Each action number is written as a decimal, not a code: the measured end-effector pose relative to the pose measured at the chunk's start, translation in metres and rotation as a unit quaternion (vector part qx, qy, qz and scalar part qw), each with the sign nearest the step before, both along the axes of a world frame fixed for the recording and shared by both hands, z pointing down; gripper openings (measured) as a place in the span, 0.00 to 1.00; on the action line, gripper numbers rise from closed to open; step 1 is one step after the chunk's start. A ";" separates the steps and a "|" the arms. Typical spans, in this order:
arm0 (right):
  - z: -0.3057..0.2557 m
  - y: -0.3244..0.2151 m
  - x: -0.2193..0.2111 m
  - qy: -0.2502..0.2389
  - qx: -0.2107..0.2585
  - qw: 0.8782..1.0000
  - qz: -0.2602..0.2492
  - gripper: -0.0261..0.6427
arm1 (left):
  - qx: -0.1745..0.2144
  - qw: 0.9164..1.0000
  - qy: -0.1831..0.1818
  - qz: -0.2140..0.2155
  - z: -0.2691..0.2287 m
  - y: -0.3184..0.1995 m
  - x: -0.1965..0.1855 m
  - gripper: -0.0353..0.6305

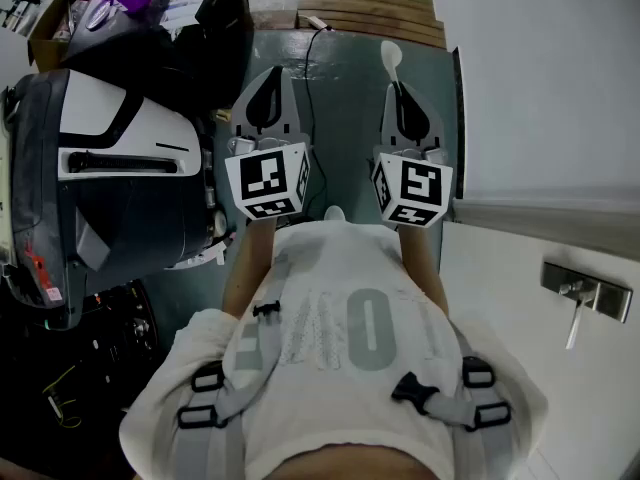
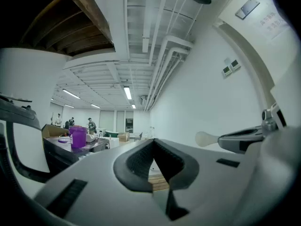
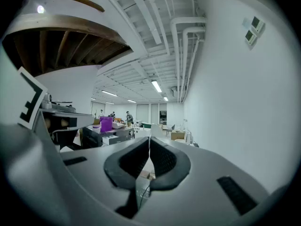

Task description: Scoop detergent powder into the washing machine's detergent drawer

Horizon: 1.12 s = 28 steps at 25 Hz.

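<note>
Above floor (image 1: 345, 98), left tongs (image 1: 270, 78) closed, right tongs (image 1: 398, 88) pinching white scoop (image 1: 390, 56)

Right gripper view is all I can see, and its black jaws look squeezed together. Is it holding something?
Observer: Yes. In the head view a white spoon sticks out forward from the tips of the right gripper.
Operator: What about the other gripper? I can't see its tips.
Observer: The left gripper is shut with nothing in it, held level beside the right one.
</note>
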State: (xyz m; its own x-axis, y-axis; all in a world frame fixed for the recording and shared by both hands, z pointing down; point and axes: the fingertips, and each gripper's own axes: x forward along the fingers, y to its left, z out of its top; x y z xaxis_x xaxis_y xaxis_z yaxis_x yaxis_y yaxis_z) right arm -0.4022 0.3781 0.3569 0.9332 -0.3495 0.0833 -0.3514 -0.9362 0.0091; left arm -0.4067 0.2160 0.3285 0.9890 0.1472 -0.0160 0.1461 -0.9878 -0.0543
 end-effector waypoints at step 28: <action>0.003 0.027 0.135 0.017 0.045 0.998 0.033 0.05 | 0.014 0.998 0.040 0.039 -0.015 0.018 0.146 0.08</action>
